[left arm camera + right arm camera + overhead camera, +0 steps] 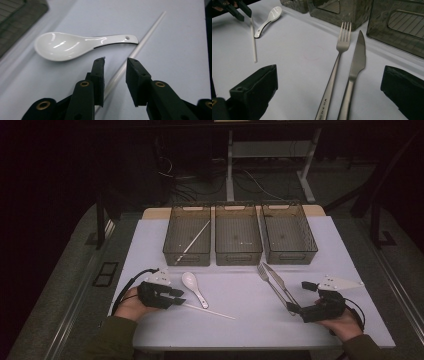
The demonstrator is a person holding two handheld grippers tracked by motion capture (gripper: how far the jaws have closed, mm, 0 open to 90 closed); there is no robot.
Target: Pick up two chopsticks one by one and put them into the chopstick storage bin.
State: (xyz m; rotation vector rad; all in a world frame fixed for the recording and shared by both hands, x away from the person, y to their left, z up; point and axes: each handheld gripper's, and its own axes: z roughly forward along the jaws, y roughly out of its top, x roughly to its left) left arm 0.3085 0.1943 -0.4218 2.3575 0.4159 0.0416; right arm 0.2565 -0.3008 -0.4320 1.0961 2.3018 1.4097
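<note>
Left gripper, lower centre of its view: jaws narrow, straddling the thin white plastic chopstick without pressing. Right gripper: jaws wide, around steel fork and knife handles.

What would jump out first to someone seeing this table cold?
Probably the left gripper, low over the near left of the table, its jaws astride a white chopstick but not yet pressing it, with a white spoon just beside. Next, the three dark bins in a row at the back, the left one holding another chopstick. A fork and knife lie before the open right gripper.
</note>
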